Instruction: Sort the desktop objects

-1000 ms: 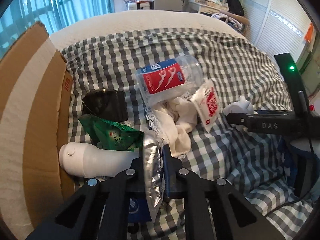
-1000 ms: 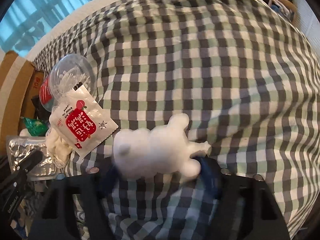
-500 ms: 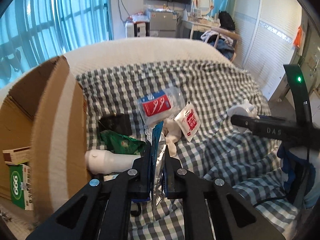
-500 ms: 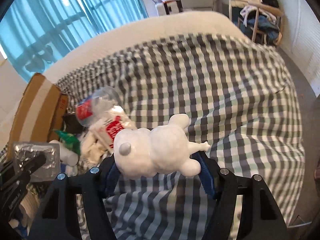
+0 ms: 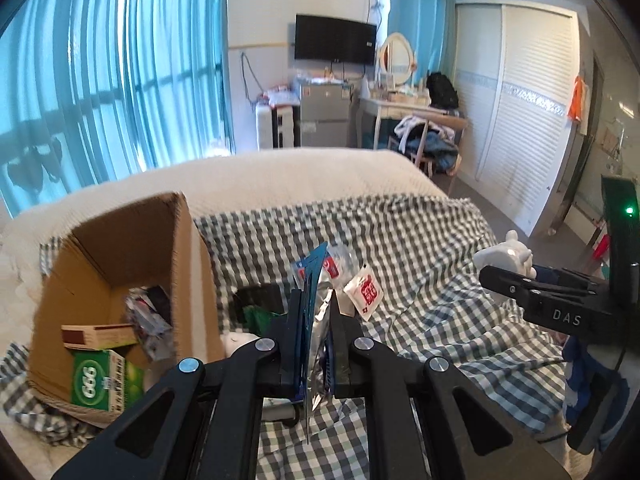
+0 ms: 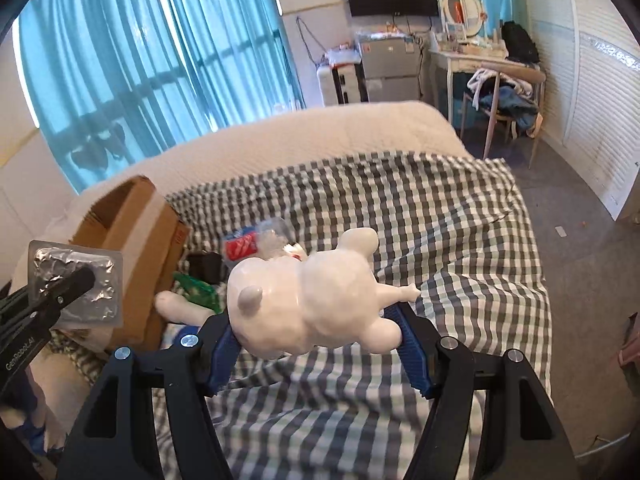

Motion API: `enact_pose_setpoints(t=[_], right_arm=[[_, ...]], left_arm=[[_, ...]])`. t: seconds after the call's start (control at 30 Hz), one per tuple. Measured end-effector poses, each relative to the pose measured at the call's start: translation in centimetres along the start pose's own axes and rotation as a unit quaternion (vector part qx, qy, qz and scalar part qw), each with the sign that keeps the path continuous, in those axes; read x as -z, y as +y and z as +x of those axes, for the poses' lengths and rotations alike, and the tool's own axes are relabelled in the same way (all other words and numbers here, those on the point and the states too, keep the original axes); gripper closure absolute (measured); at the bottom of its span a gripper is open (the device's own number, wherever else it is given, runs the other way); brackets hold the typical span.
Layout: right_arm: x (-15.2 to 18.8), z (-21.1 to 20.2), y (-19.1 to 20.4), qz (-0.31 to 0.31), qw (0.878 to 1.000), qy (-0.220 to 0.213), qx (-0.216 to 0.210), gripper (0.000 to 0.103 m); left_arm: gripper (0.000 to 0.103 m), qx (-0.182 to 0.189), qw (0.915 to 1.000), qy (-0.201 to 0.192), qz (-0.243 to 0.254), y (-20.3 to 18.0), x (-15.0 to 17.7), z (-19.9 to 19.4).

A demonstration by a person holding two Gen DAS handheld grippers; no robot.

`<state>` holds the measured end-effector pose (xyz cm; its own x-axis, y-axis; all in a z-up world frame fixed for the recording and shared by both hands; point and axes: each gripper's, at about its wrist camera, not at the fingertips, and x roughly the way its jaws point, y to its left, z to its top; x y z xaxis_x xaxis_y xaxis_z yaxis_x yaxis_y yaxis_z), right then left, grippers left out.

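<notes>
My left gripper (image 5: 314,320) is shut on a silver foil packet (image 5: 316,344), held edge-on well above the bed; the packet also shows flat in the right wrist view (image 6: 76,286). My right gripper (image 6: 320,336) is shut on a white bear-like figurine (image 6: 312,304), lifted above the checked cloth; the figurine shows in the left wrist view (image 5: 505,258). An open cardboard box (image 5: 116,284) stands to the left on the bed, holding a green carton (image 5: 106,382) and a brown box (image 5: 100,336).
On the checked cloth (image 6: 440,240) beside the box lie a clear cotton-swab tub (image 6: 256,242), a red-and-white sachet (image 5: 363,294), a black object (image 5: 258,300), a green bag (image 6: 198,288) and a white bottle (image 6: 178,306). A chair (image 6: 504,92) stands beyond the bed.
Both grippers have risen well above the bed with their objects. The views now take in the whole bed, the open box's inside and the room.
</notes>
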<state>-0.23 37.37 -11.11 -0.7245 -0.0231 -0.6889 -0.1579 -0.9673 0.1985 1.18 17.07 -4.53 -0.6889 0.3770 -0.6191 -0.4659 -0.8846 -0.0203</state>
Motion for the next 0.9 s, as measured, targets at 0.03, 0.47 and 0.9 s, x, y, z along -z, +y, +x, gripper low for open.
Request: enact_pose_setpoints(t=[0.03,0.47,0.9], right_arm=[[0.0,-0.7,0.4,-0.001,1.0,-0.007,0.001,0.036],[-0.4,-10.0,6.6,-0.021,0.994,-0.104,0.013,0.036],[-1.1,-13.7,13.4,-0.008,0.984,-0.178,0.001,0.036]], left_arm=[[0.094,0.0,1.0,-0.006,0.0,0.2,-0.1,-0.7],[0.094,0.001,0.9952,-0.094,0.028,2.1,-1.0,-8.4],[0.094,-0.028,0.9911,-0.13,0.014,7.9,-1.0,-12.1]])
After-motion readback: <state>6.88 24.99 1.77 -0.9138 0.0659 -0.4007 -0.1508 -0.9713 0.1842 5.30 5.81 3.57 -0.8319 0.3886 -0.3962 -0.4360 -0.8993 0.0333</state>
